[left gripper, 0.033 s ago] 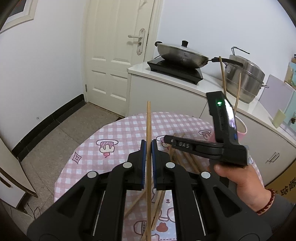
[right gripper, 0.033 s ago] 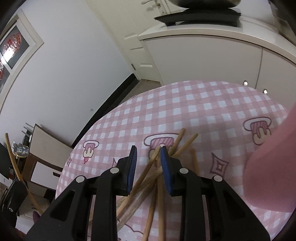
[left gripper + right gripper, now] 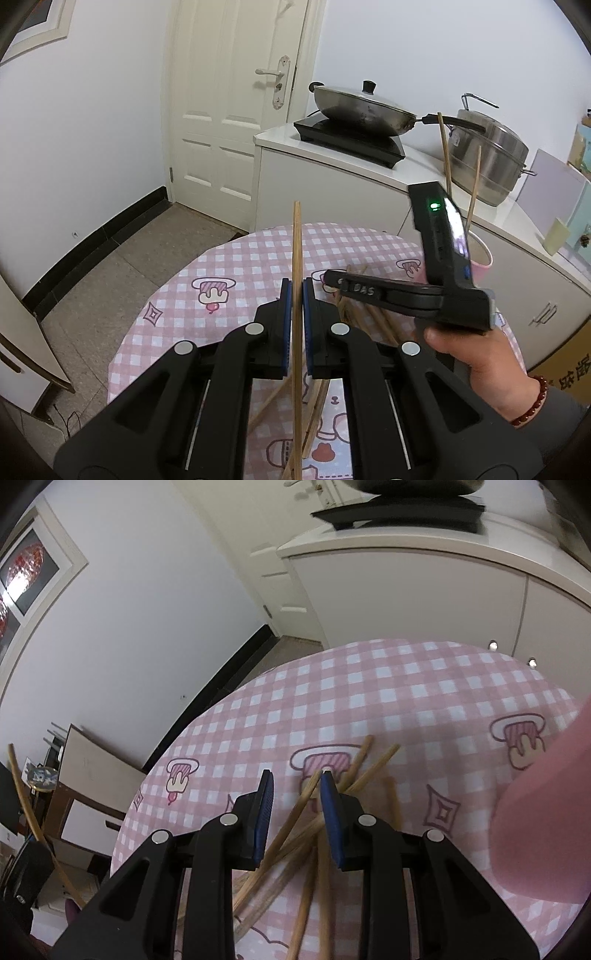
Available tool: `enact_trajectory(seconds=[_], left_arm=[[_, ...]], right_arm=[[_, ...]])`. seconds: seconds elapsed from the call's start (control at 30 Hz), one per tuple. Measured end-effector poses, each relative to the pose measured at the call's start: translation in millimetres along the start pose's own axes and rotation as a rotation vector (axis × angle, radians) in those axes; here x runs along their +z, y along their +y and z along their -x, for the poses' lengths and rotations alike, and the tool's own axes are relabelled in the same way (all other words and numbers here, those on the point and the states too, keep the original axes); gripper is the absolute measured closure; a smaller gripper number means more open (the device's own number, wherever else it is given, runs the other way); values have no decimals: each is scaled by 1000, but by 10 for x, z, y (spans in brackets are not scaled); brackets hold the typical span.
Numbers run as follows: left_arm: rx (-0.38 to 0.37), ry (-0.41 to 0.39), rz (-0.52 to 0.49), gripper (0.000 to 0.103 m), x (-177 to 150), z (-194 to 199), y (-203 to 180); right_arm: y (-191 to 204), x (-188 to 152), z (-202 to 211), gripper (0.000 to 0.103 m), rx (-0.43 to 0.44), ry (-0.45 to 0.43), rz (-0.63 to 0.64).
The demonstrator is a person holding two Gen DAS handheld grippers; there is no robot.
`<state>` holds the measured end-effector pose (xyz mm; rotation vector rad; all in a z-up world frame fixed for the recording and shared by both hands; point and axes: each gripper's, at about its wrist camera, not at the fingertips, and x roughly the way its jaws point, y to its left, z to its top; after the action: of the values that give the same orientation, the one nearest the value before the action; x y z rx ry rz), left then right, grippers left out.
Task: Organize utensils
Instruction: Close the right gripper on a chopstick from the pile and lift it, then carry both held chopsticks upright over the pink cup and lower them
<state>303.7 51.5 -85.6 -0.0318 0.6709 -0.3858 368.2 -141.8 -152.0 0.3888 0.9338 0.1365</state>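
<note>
My left gripper (image 3: 297,291) is shut on a single wooden chopstick (image 3: 297,251), which stands upright between the blue pads above the pink checked table (image 3: 240,258). A hand holds my right gripper (image 3: 332,282) low over a loose pile of chopsticks (image 3: 373,317) on the cloth. In the right wrist view its jaws (image 3: 295,779) stand apart, with several chopsticks (image 3: 354,771) lying crossed under and between them, none pinched. A pink cup (image 3: 480,258) at the table's right holds two upright chopsticks (image 3: 445,155). It fills the right edge (image 3: 546,812) of the right wrist view.
Behind the table runs a white counter with a lidded wok (image 3: 362,107) on a black hob and a steel pot (image 3: 491,155). A white door (image 3: 236,110) is at the back left, a cardboard box (image 3: 565,369) at the right, and tiled floor lies left of the table.
</note>
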Motion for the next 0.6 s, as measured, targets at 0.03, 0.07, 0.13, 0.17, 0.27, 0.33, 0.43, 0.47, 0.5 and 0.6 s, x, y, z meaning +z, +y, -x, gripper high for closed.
enact_trajectory(seconds=[0.03, 0.07, 0.13, 0.17, 0.27, 0.33, 0.43, 0.47, 0.5, 0.6], left_arm=[[3, 2, 2, 97, 2, -3, 7], [5, 4, 2, 97, 3, -5, 7], [8, 8, 3, 97, -2, -16, 23], [10, 13, 4, 97, -4, -27, 32], [11, 22, 8, 97, -14, -63, 48], [10, 27, 12, 97, -19, -77, 61], [7, 35, 10, 97, -26, -95, 68], [5, 40, 10, 97, -30, -101, 69], [3, 42, 10, 96, -35, -108, 75], [5, 49, 19, 96, -39, -122, 75]], right_arm=[[9, 4, -16, 77, 2, 5, 2], [30, 7, -39, 77, 3, 12, 5], [71, 12, -89, 77, 0, 24, 13], [89, 11, -95, 78, -3, 24, 18], [161, 26, -143, 80, -4, 34, 29], [167, 33, -178, 88, 3, 44, 32], [191, 29, -222, 91, 12, 49, 40], [203, 25, -226, 92, 16, 51, 43], [210, 21, -224, 92, 25, 51, 45], [250, 8, -154, 93, 72, 28, 49]])
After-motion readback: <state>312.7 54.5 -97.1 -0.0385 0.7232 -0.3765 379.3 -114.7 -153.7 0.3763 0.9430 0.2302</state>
